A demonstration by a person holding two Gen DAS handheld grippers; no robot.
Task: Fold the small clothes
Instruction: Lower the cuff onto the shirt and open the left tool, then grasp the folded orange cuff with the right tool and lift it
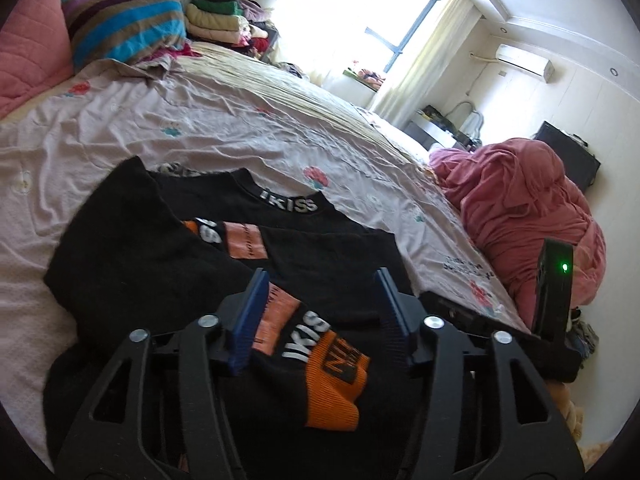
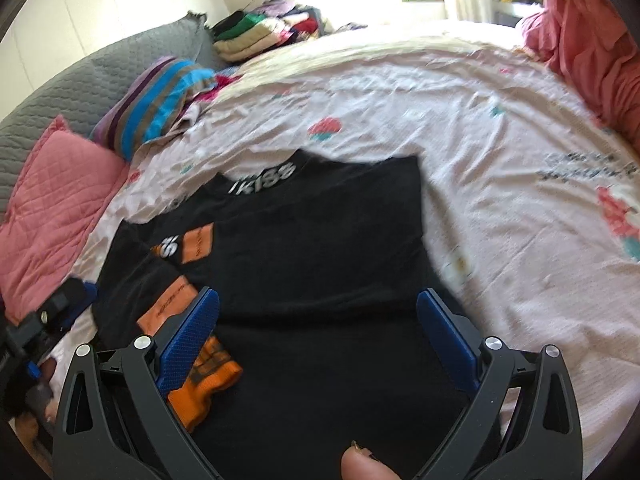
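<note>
Sweater first: the black knit sweater with orange sleeve bands and white lettering (image 1: 304, 240) lies on the bed (image 1: 200, 120), toward the near edge where I stand with the rig, its lettered collar pointing to the far side. One sleeve is already crossed over the body, with its orange ribbed cuff (image 1: 336, 384) resting on the black front, so I judge the fold is partly made and the hem half has yet to come up.

My left gripper (image 1: 322, 316) is released: its blue pads stand apart on either side of the folded sleeve and neither presses the cloth. It hangs low over that sleeve, which I take as the place where the sleeve was meant to lie, flat and inside the body's outline, so the final packet stays narrow.

My right gripper (image 2: 318, 344) is also released, its jaws wide over the plain black lower body, with nothing pinched between them. A fingertip (image 2: 366, 466) shows at the bottom of that view, on the handle side.

Around the work, a pink quilted pillow (image 2: 52, 208) and a striped cushion (image 2: 160, 100) sit toward the bed's headboard end, a stack of folded clothes (image 2: 256, 36) lies beyond them, and a heap of rose-coloured bedding (image 1: 520, 216) lies at the bed's far right edge, well apart from the sweater.
</note>
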